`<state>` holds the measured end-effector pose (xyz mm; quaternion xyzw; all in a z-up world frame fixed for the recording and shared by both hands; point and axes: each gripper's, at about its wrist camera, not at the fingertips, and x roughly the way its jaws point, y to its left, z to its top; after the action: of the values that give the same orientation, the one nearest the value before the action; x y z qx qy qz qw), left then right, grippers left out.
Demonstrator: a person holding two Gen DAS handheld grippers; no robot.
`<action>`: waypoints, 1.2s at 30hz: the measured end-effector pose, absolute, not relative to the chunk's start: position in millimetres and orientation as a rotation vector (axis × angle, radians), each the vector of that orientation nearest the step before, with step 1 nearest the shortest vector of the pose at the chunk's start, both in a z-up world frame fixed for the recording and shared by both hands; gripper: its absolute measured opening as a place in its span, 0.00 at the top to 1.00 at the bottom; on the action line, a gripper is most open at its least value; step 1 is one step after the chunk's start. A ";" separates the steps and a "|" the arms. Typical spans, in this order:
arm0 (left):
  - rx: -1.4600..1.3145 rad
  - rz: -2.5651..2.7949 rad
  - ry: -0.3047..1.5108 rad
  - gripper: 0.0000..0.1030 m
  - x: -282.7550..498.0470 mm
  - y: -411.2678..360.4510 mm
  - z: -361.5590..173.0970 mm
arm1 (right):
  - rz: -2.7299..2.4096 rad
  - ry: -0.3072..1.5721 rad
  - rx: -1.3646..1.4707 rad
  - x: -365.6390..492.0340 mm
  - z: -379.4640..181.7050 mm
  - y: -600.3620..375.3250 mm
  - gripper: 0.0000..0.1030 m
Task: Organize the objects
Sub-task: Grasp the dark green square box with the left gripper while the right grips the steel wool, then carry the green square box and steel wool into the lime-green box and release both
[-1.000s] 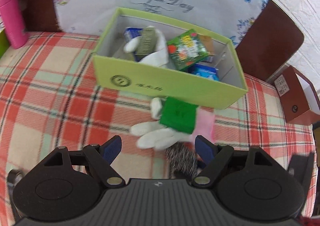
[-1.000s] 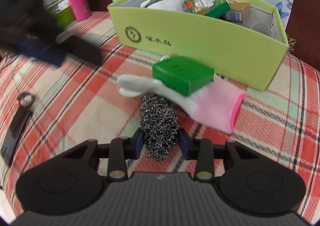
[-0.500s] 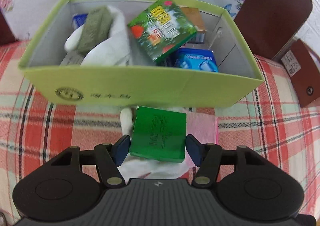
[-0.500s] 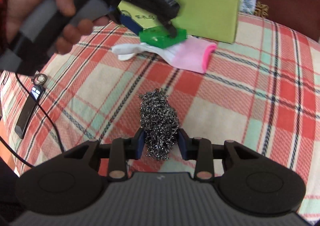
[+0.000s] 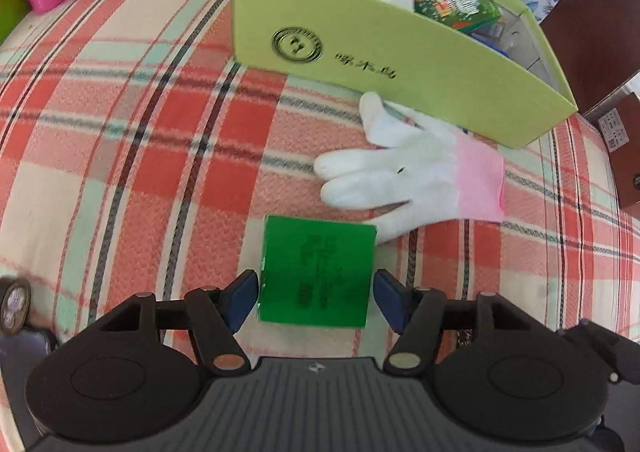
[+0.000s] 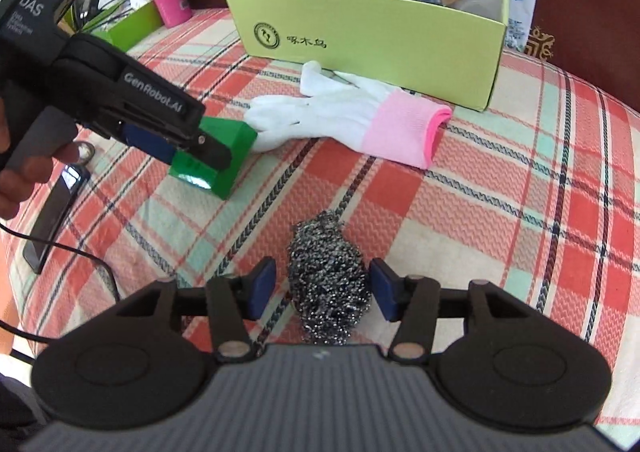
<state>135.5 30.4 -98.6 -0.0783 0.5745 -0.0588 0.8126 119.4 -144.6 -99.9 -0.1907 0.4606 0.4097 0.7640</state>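
**Two claws, two items, box ahead**

Plaid cloth, red and cream, covers the worktop (image 6: 520, 180); a lime storage box (image 6: 380, 32), already part filled, sits at the far side. A white glove (image 6: 344, 112) with a pink cuff lies just in front of the box. The green carton (image 5: 316, 272) is nearer than the glove, its far corner touching a glove fingertip. Left claw (image 5: 316, 292) brackets it, pads at both side faces; from the right view it looks gripped. Steel scourer (image 6: 328, 284) lies nearest of all, long axis pointing toward the box. Right claw (image 6: 324, 288) straddles it, released, gaps showing either side. Judgement: the left carries first, box dead ahead.
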 end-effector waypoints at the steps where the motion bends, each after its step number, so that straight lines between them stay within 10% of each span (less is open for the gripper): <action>1: -0.146 -0.121 1.226 0.33 136.3 28.3 -100.8 | 0.887 1.009 -0.422 119.3 -101.1 -144.1 0.52; 6: -0.167 -0.138 1.223 0.39 129.5 34.4 -104.1 | 0.875 1.047 -0.414 118.5 -101.0 -149.5 0.64; 36: -0.207 -0.181 0.828 0.39 216.5 45.5 36.6 | 0.829 0.635 -0.257 215.5 36.4 -103.5 0.64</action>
<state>216.5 45.5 36.6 -0.1000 0.4008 -0.0876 0.9065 215.5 -103.5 36.4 -0.1226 0.3022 0.3948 0.8589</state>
